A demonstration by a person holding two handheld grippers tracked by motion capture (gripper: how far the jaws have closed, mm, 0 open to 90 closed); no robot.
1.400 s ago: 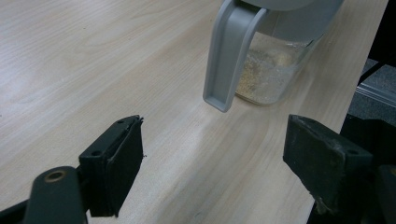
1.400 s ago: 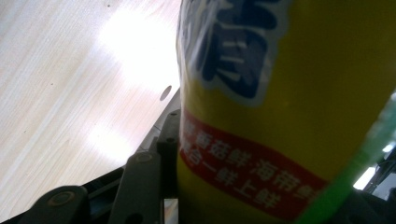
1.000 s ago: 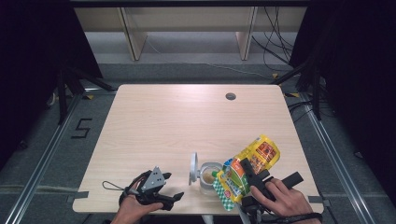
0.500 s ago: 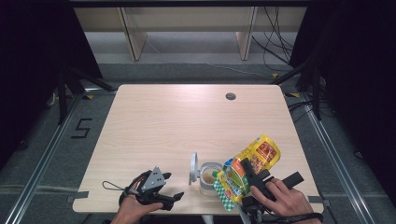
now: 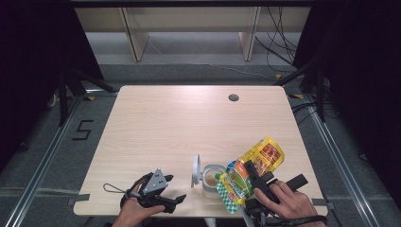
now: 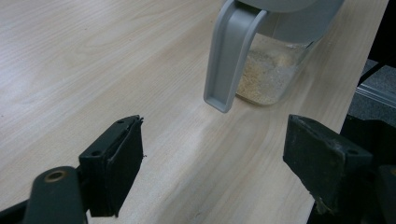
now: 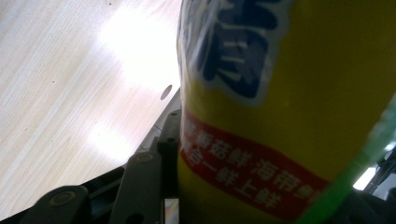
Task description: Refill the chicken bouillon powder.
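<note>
A clear jar (image 5: 212,178) with pale granules in it stands near the table's front edge, its grey flip lid (image 5: 196,170) swung open to the left. My right gripper (image 5: 254,178) is shut on a yellow and green printed bag (image 5: 250,169), held tilted with its lower end over the jar's mouth. In the right gripper view the bag (image 7: 289,107) sits close against one black finger (image 7: 144,182). My left gripper (image 5: 176,200) rests open on the table left of the jar. Its jaws stand wide apart in the left gripper view, facing the jar (image 6: 271,74) and the lid (image 6: 229,60).
The light wooden table (image 5: 189,123) has a round cable hole (image 5: 233,98) at the back right. Shelving legs and cables stand beyond the far edge. The jar is close to the table's front edge.
</note>
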